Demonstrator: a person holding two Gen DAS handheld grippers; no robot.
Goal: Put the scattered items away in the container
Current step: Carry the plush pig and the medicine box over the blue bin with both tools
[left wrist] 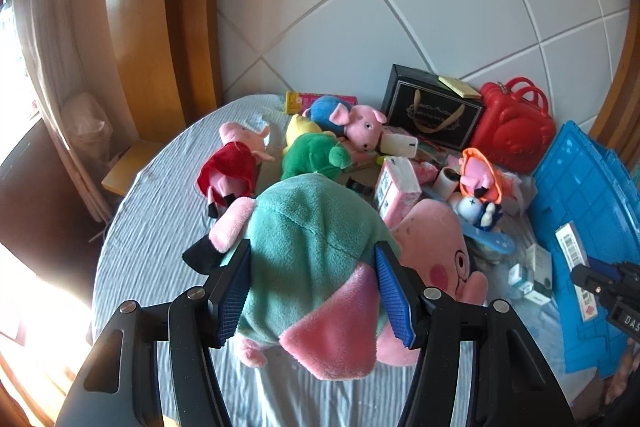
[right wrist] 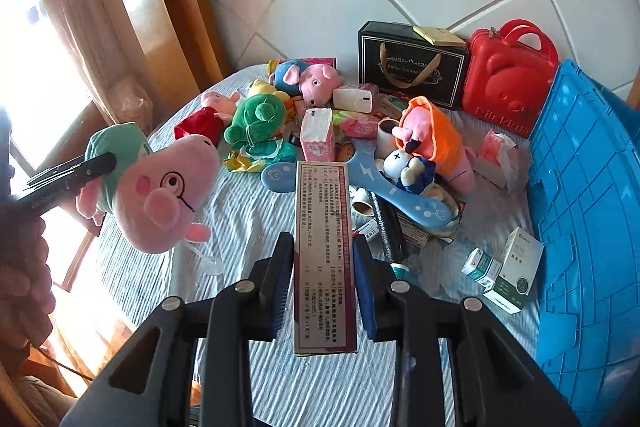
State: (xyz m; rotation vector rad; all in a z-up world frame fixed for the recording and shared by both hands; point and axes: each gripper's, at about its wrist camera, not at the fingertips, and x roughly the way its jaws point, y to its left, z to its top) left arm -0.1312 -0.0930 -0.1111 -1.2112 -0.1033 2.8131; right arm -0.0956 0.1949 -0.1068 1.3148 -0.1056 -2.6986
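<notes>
Grippers: I am working two. My left gripper [left wrist: 316,291] is clamping a pig toy in a teal shirt [left wrist: 316,247] by its body, clear of the striped bedsheet [left wrist: 160,211].
Right gripper: my right gripper [right wrist: 322,279] is squeezing one long flat box with printed text [right wrist: 323,251], held upright between its blue pads [right wrist: 278,291].
Container: I am seeing one blue crate [right wrist: 580,207] at the right edge of the bed, touching the red case.
Pig toys: I am counting five. One is hanging in my left gripper, one in red [left wrist: 234,163] is lying on its back, one in blue [left wrist: 348,117] is resting on the pile, one in an orange dress [right wrist: 436,135] is lying near the crate, and that makes four I can be sure of; a fifth I cannot tell.
Other soft toys: one green one [left wrist: 314,155], one yellow one [left wrist: 304,127] behind it, one small white and navy one [right wrist: 408,167].
Small boxes: two white and green ones [right wrist: 504,271] are lying just beside the crate; one pink carton [right wrist: 318,135] is standing in the pile.
Cases: one red bear-face case [right wrist: 508,83], one black gift box [right wrist: 412,67] beside it.
</notes>
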